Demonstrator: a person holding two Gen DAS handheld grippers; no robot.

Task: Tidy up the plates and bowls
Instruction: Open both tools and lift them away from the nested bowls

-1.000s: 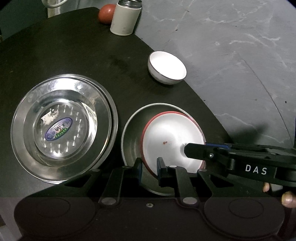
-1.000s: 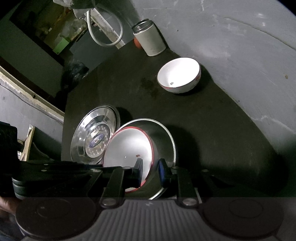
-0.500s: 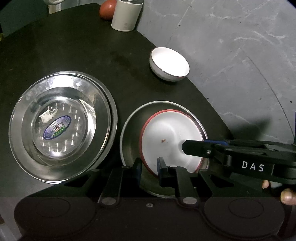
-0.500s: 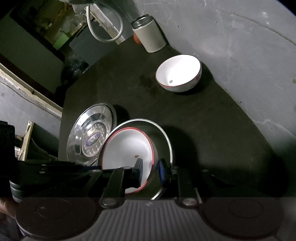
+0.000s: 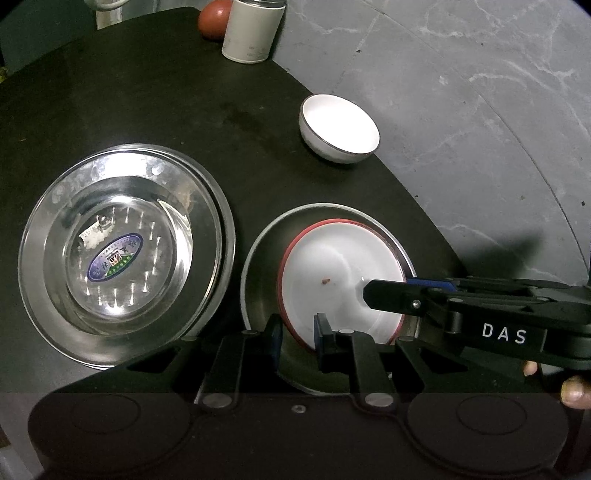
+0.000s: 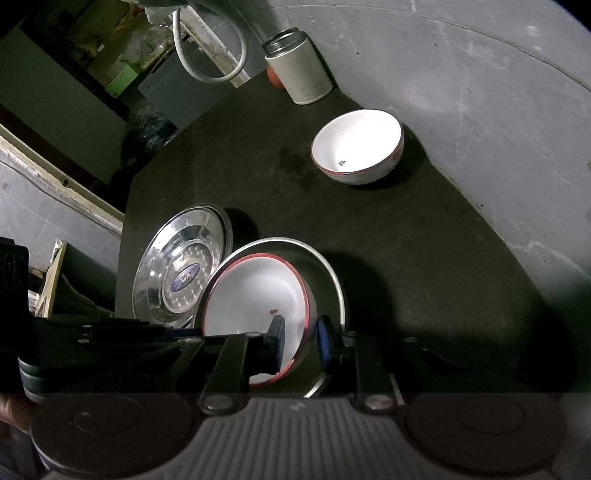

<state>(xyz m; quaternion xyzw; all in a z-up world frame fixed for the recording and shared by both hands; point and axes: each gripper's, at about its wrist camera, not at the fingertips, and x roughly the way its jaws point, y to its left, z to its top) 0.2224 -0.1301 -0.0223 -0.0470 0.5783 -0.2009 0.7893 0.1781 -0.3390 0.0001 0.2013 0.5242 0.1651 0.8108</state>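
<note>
Down on the dark table (image 5: 155,110): red-rimmed plate (image 5: 332,273) sitting inside a steel dish (image 5: 258,258), gripped at two edges. Left gripper (image 5: 297,332) clamped across the near rim, one blue pad outside, one on the white face. Right gripper (image 6: 301,338) likewise pinching the plate's rim, seen from its own camera with the plate (image 6: 255,295) tilted up on edge against the dish (image 6: 332,277).

Shown only from the left: right gripper (image 5: 373,291) reaching in from the right with "DAS" lettering, fingertips of a hand (image 5: 574,393) behind it; stacked steel plates (image 5: 122,254) lying flat with an oval sticker. Small brown speck on the plate in both views.

Shown only from the right: a mark inside the white bowl (image 6: 358,146), a red line along its rim, a hose (image 6: 207,55) and clutter beyond the table's far edge. Canister (image 6: 299,66) and a reddish round thing (image 5: 214,18) at the far end, touching or nearly so.
</note>
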